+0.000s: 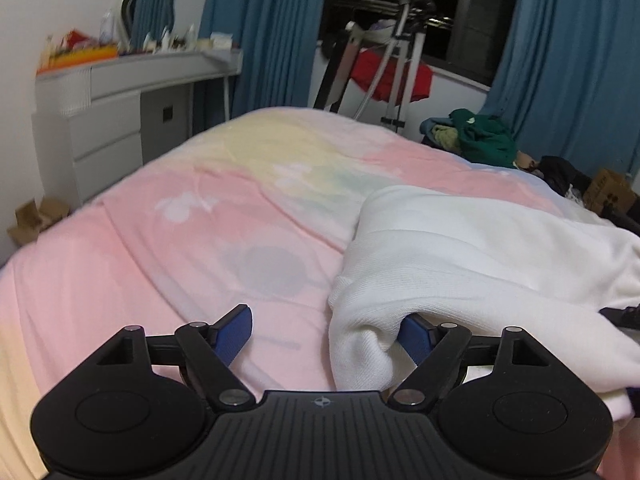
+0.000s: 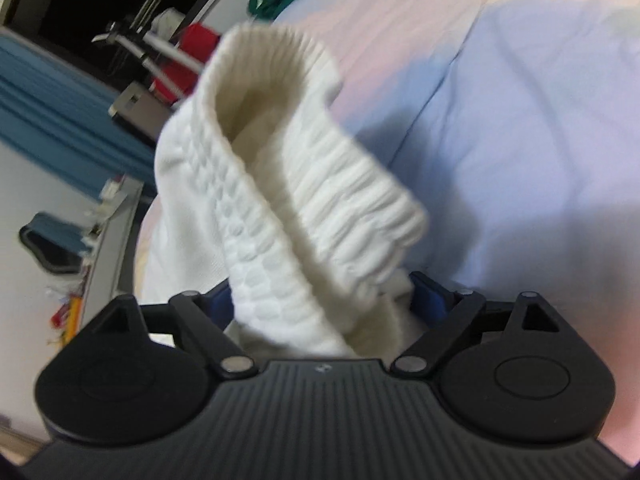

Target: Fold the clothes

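Pastel bedding (image 1: 200,240) carries a soft, light white sweater (image 1: 480,248). Its ribbed hem (image 2: 320,200) is clamped in the right gripper (image 2: 320,300); the left gripper (image 1: 332,332) is spread, cloth against its right finger.

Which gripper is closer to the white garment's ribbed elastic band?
Right. The right gripper has the white garment between its fingers just below the ribbed band; the left gripper stands open at another plain fold.

a white knitted garment (image 2: 288,208) of soft, matt cloth is seen, ribbed at its elastic band. the bedspread (image 1: 180,232) is smooth pastel cloth. the left gripper (image 1: 324,334) is made of matt black plastic with blue pads (image 1: 234,336) and shiny metal pins.
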`<state>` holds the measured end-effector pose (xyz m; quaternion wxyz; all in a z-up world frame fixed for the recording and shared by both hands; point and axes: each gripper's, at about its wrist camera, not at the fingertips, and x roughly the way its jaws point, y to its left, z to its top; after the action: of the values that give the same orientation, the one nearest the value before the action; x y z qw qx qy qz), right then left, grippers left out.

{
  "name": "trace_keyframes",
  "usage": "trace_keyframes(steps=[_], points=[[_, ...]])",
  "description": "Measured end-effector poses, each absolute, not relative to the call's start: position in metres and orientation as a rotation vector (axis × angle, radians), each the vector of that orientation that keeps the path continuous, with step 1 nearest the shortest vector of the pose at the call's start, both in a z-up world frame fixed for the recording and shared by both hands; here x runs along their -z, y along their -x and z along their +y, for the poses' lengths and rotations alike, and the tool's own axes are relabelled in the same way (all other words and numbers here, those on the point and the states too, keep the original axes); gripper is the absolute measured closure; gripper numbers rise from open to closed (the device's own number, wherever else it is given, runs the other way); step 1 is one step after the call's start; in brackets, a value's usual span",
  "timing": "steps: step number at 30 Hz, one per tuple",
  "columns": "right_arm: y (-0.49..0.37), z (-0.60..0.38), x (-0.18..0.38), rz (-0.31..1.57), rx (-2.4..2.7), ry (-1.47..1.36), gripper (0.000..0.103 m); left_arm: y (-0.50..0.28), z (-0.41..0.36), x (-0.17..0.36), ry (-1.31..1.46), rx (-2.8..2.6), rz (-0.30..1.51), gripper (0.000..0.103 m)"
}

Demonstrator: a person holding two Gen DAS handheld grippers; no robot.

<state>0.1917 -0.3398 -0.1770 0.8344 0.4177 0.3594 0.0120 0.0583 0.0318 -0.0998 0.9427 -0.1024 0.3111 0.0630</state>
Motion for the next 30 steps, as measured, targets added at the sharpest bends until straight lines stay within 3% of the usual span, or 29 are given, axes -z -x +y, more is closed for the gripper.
trace_keyframes(steps=[13,24,28,30], points=[[-0.162,-0.319,0.122,0.634,-0.201,-0.761,0.011,-0.065,0.029,0.102,0.215,-0.159,0.660,0.022],[-0.190,-0.317,0.174,0.854,-0.038,-0.773,0.012,-0.069,0.032,0.097,0.231,-0.104,0.688,0.019],[-0.179,-0.314,0.163,0.821,-0.032,-0.751,0.031,-0.069,0.057,0.090,0.436,0.000,0.737,0.017],[-0.177,-0.314,0.158,0.795,-0.033,-0.752,0.039,-0.068,0.076,0.088,0.591,0.080,0.749,0.009]])
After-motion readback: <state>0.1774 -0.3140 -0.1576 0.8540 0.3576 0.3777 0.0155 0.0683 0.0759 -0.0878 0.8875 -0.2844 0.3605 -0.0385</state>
